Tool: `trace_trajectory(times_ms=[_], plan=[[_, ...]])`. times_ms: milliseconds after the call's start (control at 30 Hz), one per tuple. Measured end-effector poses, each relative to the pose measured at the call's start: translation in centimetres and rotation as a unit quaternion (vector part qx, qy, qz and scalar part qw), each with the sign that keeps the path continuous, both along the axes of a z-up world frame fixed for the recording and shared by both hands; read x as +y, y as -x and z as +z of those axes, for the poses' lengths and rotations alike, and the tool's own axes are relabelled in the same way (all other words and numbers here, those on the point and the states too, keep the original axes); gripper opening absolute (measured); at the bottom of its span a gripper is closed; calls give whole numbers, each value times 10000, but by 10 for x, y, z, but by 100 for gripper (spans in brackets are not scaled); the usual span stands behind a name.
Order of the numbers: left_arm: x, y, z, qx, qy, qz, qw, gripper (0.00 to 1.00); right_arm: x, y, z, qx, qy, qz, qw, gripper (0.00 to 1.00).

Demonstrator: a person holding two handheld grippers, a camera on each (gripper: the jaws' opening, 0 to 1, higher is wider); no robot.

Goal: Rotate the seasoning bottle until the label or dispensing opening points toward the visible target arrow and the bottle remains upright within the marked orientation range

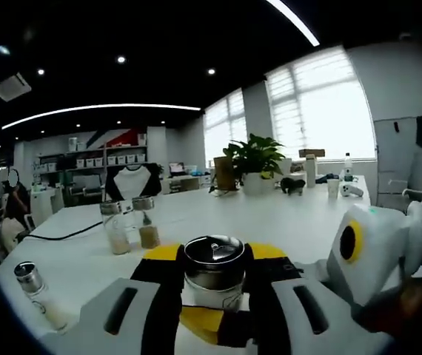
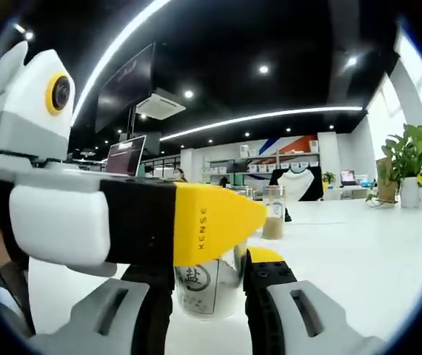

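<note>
The seasoning bottle (image 1: 213, 255) is a small glass jar with a shiny metal lid, standing upright on the white table (image 1: 285, 214). My left gripper (image 1: 213, 288) has its black pads against both sides of it, shut on the jar. In the right gripper view the bottle (image 2: 200, 285) shows a round printed label facing the camera. My right gripper (image 2: 207, 299) closes on its lower half from both sides. The left gripper (image 2: 222, 222) crosses in from the left, its yellow tip in front of the jar's top. The right gripper's white body (image 1: 363, 251) sits close on the right.
Two glass shakers (image 1: 131, 228) stand behind the bottle to the left, and a third shaker (image 1: 37, 290) lies nearer at the lower left. A black cable (image 1: 63, 235) runs across the table's left side. A potted plant (image 1: 254, 161) stands far back.
</note>
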State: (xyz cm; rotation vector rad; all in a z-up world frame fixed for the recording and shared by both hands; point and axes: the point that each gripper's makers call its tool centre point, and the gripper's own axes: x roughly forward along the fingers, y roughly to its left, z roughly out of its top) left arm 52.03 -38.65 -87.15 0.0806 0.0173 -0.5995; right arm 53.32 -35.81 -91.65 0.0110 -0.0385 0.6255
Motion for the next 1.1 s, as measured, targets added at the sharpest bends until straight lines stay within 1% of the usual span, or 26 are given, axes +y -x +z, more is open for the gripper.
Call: trace_trajectory(times_ms=[100, 200, 267, 333, 433, 500, 567, 667, 700, 800, 833, 867, 900, 1100], plan=[[1, -3, 2, -19, 21, -123, 9999, 34, 0, 0, 2, -23, -19, 66, 10000, 33], [5, -5, 6, -151, -33, -138, 9998, 33, 3, 2, 8, -61, -76, 187, 9998, 33], [11, -8, 8, -173, 40, -156, 9997, 33, 3, 3, 9, -79, -60, 202, 9997, 35], [14, -11, 8, -161, 93, -180, 9997, 33, 3, 3, 8, -70, -64, 201, 9998, 35], [22, -20, 2, -94, -2, -105, 9999, 33, 5, 4, 2, 50, -57, 240, 9997, 36], [27, -23, 1, -62, 71, -83, 9999, 33, 5, 4, -1, 87, -51, 260, 9996, 36], [37, -29, 1, -38, 181, 7, 9998, 33, 4, 6, -4, 121, 4, 248, 9996, 36], [53, -37, 1, -81, 136, 197, 9997, 33, 2, 6, -7, 185, -30, 180, 9997, 34], [56, -36, 1, -96, 121, 267, 9995, 33, 0, 6, -8, 216, -58, 154, 9996, 34], [71, -43, -4, -32, 150, 464, 9988, 33, -3, 4, -9, 261, -80, 131, 9995, 34], [79, -46, -8, 29, 93, 558, 9984, 33, -4, 3, -9, 264, -93, 100, 9996, 33], [81, -47, -9, 29, 83, 580, 9983, 33, -4, 3, -9, 259, -87, 102, 9996, 33], [89, -49, -10, 40, 85, 679, 9976, 33, -4, 2, -8, 254, -67, 109, 9996, 33], [111, -55, -14, 57, 77, 873, 9961, 33, -4, -1, -5, 216, -52, 96, 9997, 33]])
